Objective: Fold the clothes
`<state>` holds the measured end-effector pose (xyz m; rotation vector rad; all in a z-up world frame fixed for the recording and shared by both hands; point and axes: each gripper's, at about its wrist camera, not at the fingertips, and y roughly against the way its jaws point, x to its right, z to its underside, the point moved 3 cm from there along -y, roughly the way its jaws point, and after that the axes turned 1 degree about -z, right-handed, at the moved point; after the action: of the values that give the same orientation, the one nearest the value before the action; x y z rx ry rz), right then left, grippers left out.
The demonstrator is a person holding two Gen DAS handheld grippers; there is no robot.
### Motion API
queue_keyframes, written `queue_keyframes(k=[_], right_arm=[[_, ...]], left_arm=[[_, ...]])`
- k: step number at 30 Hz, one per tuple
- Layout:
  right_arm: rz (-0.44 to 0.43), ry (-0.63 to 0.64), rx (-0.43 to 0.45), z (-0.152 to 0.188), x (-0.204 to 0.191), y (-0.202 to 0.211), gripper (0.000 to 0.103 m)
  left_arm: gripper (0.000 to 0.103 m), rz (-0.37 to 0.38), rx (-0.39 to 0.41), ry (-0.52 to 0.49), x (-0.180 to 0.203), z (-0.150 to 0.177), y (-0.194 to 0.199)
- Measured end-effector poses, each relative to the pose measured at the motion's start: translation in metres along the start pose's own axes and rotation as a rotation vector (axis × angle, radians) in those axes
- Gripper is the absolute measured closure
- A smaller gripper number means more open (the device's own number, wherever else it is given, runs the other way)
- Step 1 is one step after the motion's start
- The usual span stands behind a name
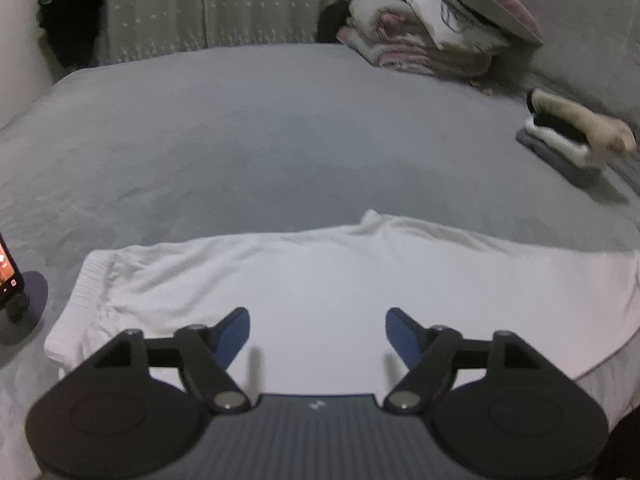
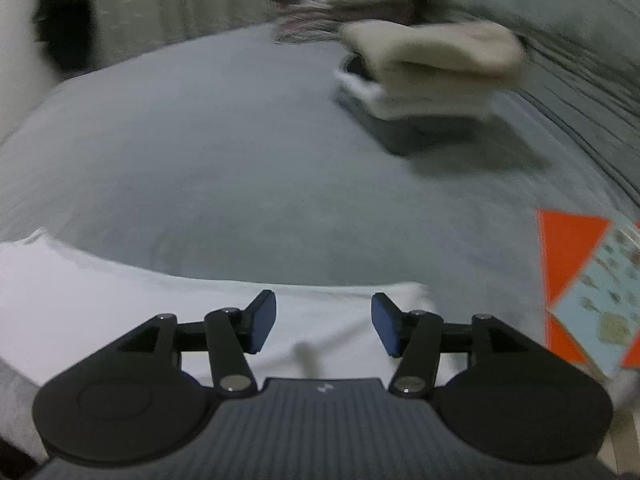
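Observation:
A white garment (image 1: 320, 272) lies flat across the near part of the grey bed; its ribbed waistband (image 1: 86, 292) is at the left. My left gripper (image 1: 318, 334) is open and empty, just above the garment's middle. In the right wrist view the garment's right end (image 2: 160, 300) lies below my right gripper (image 2: 323, 326), which is open and empty. A stack of folded clothes (image 1: 572, 136) sits at the right of the bed; it also shows blurred in the right wrist view (image 2: 424, 84).
Grey bed sheet (image 1: 260, 140) stretches ahead. Folded blankets and a pink pillow (image 1: 432, 28) lie at the far right by the headboard. A phone on a stand (image 1: 12, 280) is at the left edge. An orange and blue printed item (image 2: 588, 288) lies at right.

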<state>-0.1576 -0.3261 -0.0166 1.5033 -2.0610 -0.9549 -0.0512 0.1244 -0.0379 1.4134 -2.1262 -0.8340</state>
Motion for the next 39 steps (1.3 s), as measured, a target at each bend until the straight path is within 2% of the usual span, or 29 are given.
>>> queue_keyframes(k=[7,10,11,12,13,14,15,18,20,22,24,26,28,29,30,37,38,39], right_arm=[[0.134,-0.099,-0.102,0.017,0.038,0.007,0.046],[0.133,-0.153,-0.113,0.023,0.048,0.007,0.046],[0.13,-0.172,-0.116,0.025,0.051,0.005,0.049],[0.117,-0.19,-0.127,0.027,0.053,0.002,0.063],[0.097,-0.208,-0.144,0.031,0.054,-0.001,0.071],[0.08,-0.223,-0.164,0.034,0.054,-0.004,0.089],[0.069,-0.222,-0.177,0.035,0.052,-0.007,0.1],[0.119,-0.175,-0.155,0.032,0.047,0.0,0.101],[0.191,-0.164,-0.185,0.034,0.048,-0.003,0.103],[0.223,-0.129,-0.216,0.035,0.044,-0.008,0.102],[0.244,-0.077,-0.223,0.032,0.036,-0.01,0.097],[0.247,-0.074,-0.209,0.028,0.034,-0.005,0.084],[0.245,-0.085,-0.184,0.024,0.035,0.001,0.065],[0.239,-0.097,-0.163,0.022,0.037,0.004,0.051],[0.229,-0.112,-0.141,0.019,0.04,0.006,0.05],[0.14,-0.166,-0.092,0.007,0.048,-0.008,0.051],[0.138,-0.166,-0.087,0.006,0.046,-0.01,0.063],[0.138,-0.167,-0.082,0.004,0.044,-0.011,0.084]], left_arm=[[0.026,0.053,0.002,-0.016,0.007,0.001,0.009],[0.026,0.05,0.001,-0.032,0.011,0.003,0.011],[0.026,0.05,0.0,-0.034,0.012,0.003,0.011],[0.026,0.05,-0.002,-0.036,0.013,0.004,0.01],[0.026,0.05,-0.004,-0.037,0.013,0.004,0.01],[0.026,0.05,-0.008,-0.041,0.014,0.005,0.009],[0.026,0.051,-0.013,-0.046,0.015,0.006,0.008],[0.026,0.046,-0.028,-0.06,0.017,0.009,0.005],[0.026,0.043,-0.04,-0.067,0.018,0.01,0.003],[0.026,0.039,-0.052,-0.072,0.019,0.011,0.0],[0.026,0.033,-0.063,-0.07,0.018,0.012,-0.002],[0.026,0.032,-0.066,-0.066,0.018,0.012,-0.004],[0.026,0.035,-0.06,-0.067,0.018,0.012,-0.002],[0.026,0.037,-0.056,-0.067,0.018,0.011,-0.001],[0.026,0.039,-0.051,-0.068,0.018,0.011,0.0],[0.026,0.036,-0.054,-0.074,0.02,0.011,-0.003],[0.026,0.035,-0.057,-0.074,0.02,0.012,-0.004],[0.026,0.035,-0.06,-0.075,0.02,0.012,-0.004]])
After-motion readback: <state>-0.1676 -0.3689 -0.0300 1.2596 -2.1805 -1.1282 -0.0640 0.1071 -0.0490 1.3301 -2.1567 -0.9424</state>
